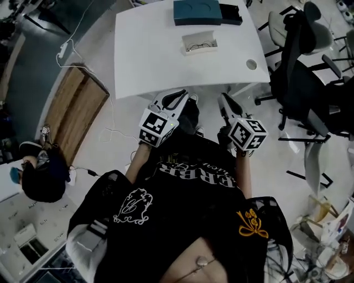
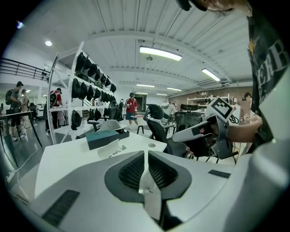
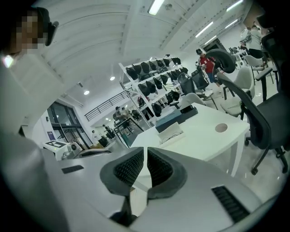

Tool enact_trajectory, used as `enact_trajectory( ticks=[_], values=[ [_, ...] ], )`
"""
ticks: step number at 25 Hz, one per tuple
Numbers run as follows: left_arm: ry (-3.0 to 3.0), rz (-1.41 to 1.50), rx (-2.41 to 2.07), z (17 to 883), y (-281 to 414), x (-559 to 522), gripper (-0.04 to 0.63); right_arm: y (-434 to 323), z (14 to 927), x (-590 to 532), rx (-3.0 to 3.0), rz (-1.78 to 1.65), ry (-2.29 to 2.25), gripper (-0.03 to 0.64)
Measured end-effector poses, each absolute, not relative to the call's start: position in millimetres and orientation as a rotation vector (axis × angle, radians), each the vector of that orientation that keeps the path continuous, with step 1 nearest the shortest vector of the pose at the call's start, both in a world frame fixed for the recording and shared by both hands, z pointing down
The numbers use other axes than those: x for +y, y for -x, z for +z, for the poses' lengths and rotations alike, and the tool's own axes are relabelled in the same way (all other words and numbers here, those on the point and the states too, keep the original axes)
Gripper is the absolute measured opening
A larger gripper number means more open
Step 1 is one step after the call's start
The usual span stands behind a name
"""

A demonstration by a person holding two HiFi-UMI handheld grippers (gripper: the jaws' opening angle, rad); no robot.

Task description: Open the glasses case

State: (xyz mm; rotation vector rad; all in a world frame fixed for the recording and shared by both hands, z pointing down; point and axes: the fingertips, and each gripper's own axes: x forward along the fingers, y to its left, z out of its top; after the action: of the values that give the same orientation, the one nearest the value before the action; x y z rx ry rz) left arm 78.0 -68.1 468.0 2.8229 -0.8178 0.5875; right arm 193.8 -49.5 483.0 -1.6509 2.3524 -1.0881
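A teal glasses case [image 1: 196, 11] lies shut at the far edge of the white table [image 1: 149, 61], with a black box [image 1: 231, 13] next to it. In front of them a white tray [image 1: 199, 43] holds a pair of glasses. Both grippers hang near my body, short of the table's near edge and apart from everything on it. The left gripper [image 1: 172, 100] has its jaws together with nothing between them [image 2: 145, 154]. My right gripper [image 1: 223, 103] shows only a hairline slit between its pads and holds nothing [image 3: 145, 152]. The case [image 3: 170, 118] and tray [image 3: 171, 132] lie ahead of it.
A black office chair [image 1: 301, 83] stands right of the table, white chairs behind it. The table has a round cable hole [image 1: 251, 64] near its right corner. A wooden panel [image 1: 77, 110] and cables lie on the floor at left. A person [image 1: 41, 171] sits at lower left.
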Motion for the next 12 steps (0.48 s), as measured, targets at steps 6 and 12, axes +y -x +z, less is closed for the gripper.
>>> enact_trajectory(
  ticks=[6, 12],
  values=[
    [-2.812, 0.582, -0.838, 451, -73, -38, 0.026, -180, 468, -20, 2.395, -1.080, 1.615, 0.035],
    [-2.840, 0.575, -0.859, 434, -64, -39, 0.025, -160, 453, -21, 2.425, -1.044, 1.554, 0.034]
  ],
)
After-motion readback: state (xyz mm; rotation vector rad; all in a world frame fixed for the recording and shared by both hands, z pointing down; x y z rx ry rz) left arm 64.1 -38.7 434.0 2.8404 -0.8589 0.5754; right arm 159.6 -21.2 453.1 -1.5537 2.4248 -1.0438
